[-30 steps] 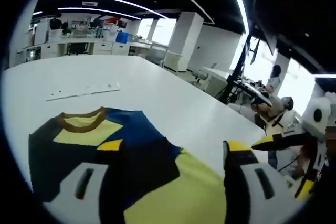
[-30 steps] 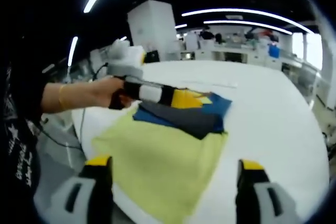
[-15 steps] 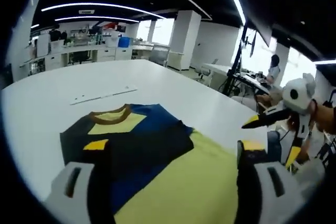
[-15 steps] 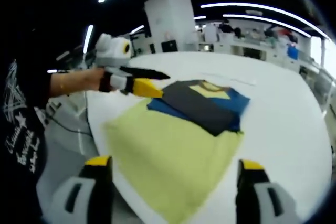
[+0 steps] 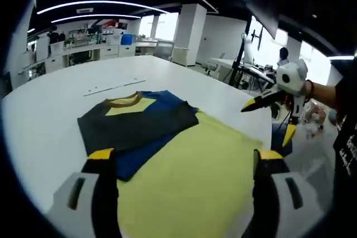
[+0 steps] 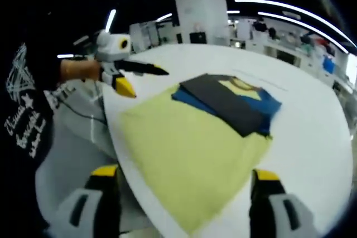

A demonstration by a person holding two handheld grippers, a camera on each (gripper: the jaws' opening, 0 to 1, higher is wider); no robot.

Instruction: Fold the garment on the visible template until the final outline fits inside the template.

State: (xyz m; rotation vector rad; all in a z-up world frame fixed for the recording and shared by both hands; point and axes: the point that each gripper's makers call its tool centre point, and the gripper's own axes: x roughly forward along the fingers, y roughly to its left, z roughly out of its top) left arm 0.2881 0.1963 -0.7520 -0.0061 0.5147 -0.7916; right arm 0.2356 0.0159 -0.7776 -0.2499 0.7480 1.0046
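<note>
The garment lies flat on the white table (image 5: 50, 110): a yellow-green body (image 5: 189, 160), a dark grey part (image 5: 134, 126) folded across the blue chest (image 5: 167, 101), and a brown collar (image 5: 124, 101) at the far end. My left gripper (image 5: 184, 155) hovers open above the yellow hem, holding nothing. In the right gripper view, the left gripper (image 6: 149, 83) is off the table's edge, jaws apart. My right gripper (image 6: 184, 173) is open over the garment's yellow body (image 6: 189, 137). It also shows as the right gripper (image 5: 265, 126) beside the table, held by a hand.
A thin pale strip (image 5: 114, 86) lies on the table beyond the collar. The table's curved edge (image 6: 120, 154) runs close under both grippers. A person's dark printed shirt (image 6: 25, 121) stands at the left. Desks, pillars and seated people fill the room behind.
Both grippers have drawn back from the garment toward the table's edge. The left gripper, earlier over the folded dark part, is now off the cloth. The garment lies as before.
</note>
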